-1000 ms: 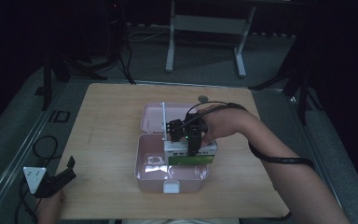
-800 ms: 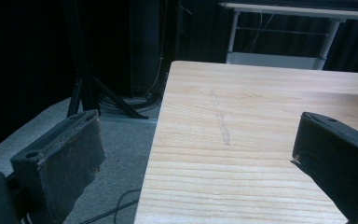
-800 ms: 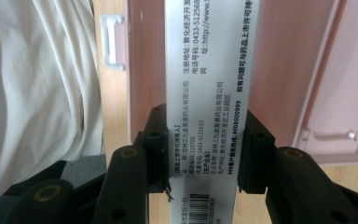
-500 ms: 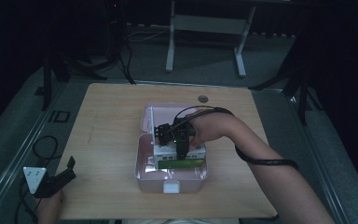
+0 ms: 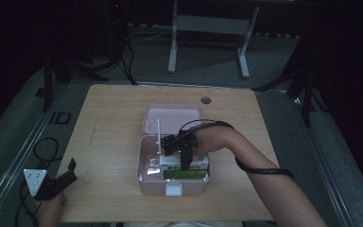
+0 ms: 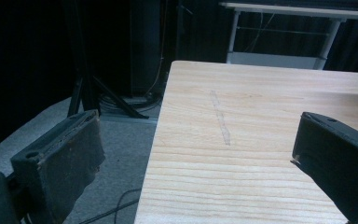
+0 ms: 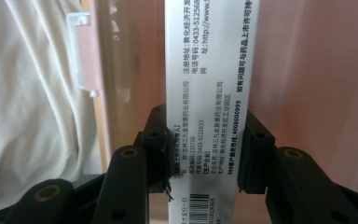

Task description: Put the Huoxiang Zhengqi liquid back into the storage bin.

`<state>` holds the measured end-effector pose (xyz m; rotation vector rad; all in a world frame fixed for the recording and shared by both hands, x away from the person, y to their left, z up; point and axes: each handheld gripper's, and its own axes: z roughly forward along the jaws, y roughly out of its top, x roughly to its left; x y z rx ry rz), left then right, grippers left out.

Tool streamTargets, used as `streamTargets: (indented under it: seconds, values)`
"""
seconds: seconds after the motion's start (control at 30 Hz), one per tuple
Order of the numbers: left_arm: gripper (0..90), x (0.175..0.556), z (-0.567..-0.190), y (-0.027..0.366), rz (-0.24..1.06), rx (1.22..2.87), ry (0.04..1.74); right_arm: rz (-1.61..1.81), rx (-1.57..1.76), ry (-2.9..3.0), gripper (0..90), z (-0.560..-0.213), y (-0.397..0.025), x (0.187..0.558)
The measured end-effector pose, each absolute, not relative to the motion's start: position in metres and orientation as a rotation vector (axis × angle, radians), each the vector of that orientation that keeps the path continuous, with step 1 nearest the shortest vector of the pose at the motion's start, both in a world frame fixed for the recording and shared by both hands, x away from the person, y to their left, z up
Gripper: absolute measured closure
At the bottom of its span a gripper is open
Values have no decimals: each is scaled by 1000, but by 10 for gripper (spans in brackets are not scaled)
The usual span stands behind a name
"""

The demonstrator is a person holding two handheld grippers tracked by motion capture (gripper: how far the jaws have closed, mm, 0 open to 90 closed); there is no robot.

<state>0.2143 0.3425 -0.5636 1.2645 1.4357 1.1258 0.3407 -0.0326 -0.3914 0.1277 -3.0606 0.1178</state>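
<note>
Packing underway: carton (image 7: 206,93) clamped by right gripper (image 5: 183,153), lowered into pink box (image 5: 144,163); release left. Left gripper (image 6: 200,154) wide open, empty.

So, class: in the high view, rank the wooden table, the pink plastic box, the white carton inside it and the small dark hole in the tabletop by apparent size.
1. Wooden table
2. Pink plastic box
3. White carton
4. Small dark hole
</note>
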Motion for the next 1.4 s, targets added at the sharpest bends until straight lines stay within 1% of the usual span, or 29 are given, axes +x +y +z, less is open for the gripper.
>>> streamTargets:
  seconds: [0.43,0.93,1.33,1.4]
  values:
    - [21,214,-564,342,1127,1265,1434,126,120,-3041,618,-426,-30,343]
    - [21,214,-564,342,1127,1265,1433,147,97,-3024,617,-453,-34,344]
    - [21,215,-564,342,1126,1266,1436,153,116,-3024,614,-455,-34,342]
    - [21,215,-564,342,1126,1266,1435,162,112,-3023,602,-455,-33,342]
